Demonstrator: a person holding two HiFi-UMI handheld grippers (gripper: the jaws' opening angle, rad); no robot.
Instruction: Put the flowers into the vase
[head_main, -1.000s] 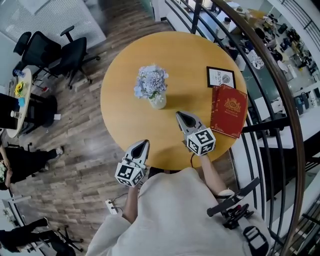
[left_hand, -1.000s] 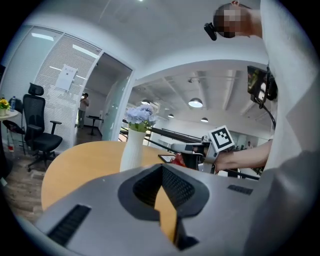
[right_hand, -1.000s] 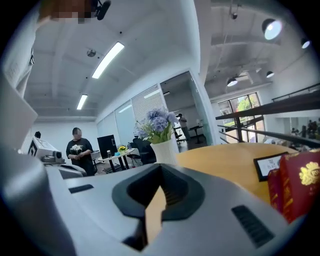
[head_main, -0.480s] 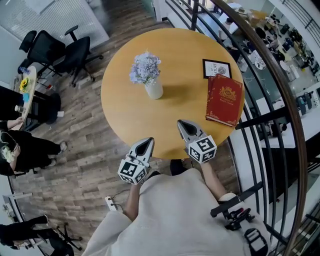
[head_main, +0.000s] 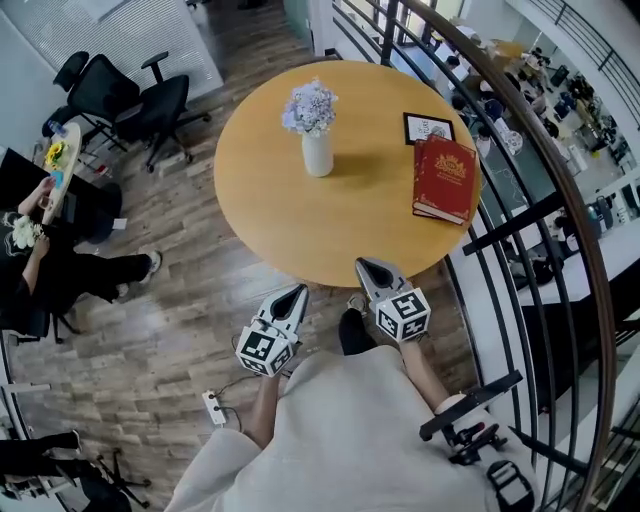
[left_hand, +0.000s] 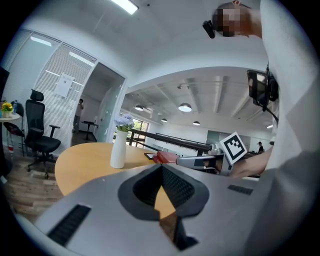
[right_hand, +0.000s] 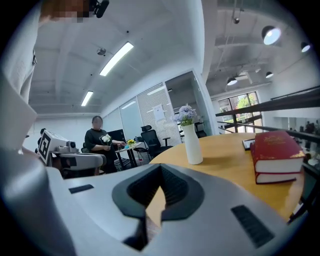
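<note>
Head view: looking steeply down on a round wooden worktop (head_main: 330, 220). Standing toward its far side: white vase (head_main: 318, 155), already carrying the pale blue flowers (head_main: 310, 105). Lying near the right rim: red book (head_main: 443, 178) with a gold emblem, lettering too small for reading; just beyond it, a framed card (head_main: 427, 127), print likewise unreadable. Hovering just off the near rim, well apart from the vase: left tool (head_main: 298, 291) and right tool (head_main: 362, 263), each wearing a cube of black-and-white square markers.

Left gripper view: showing the left tool (left_hand: 161, 167) closed, jaws meeting, gripping nothing. Beyond, vase (left_hand: 118, 149) and flowers (left_hand: 124, 121) standing upright.

Right gripper view: showing the right tool (right_hand: 161, 169) closed and empty too. Vase (right_hand: 192, 145) standing left of the book (right_hand: 277, 155).
</note>
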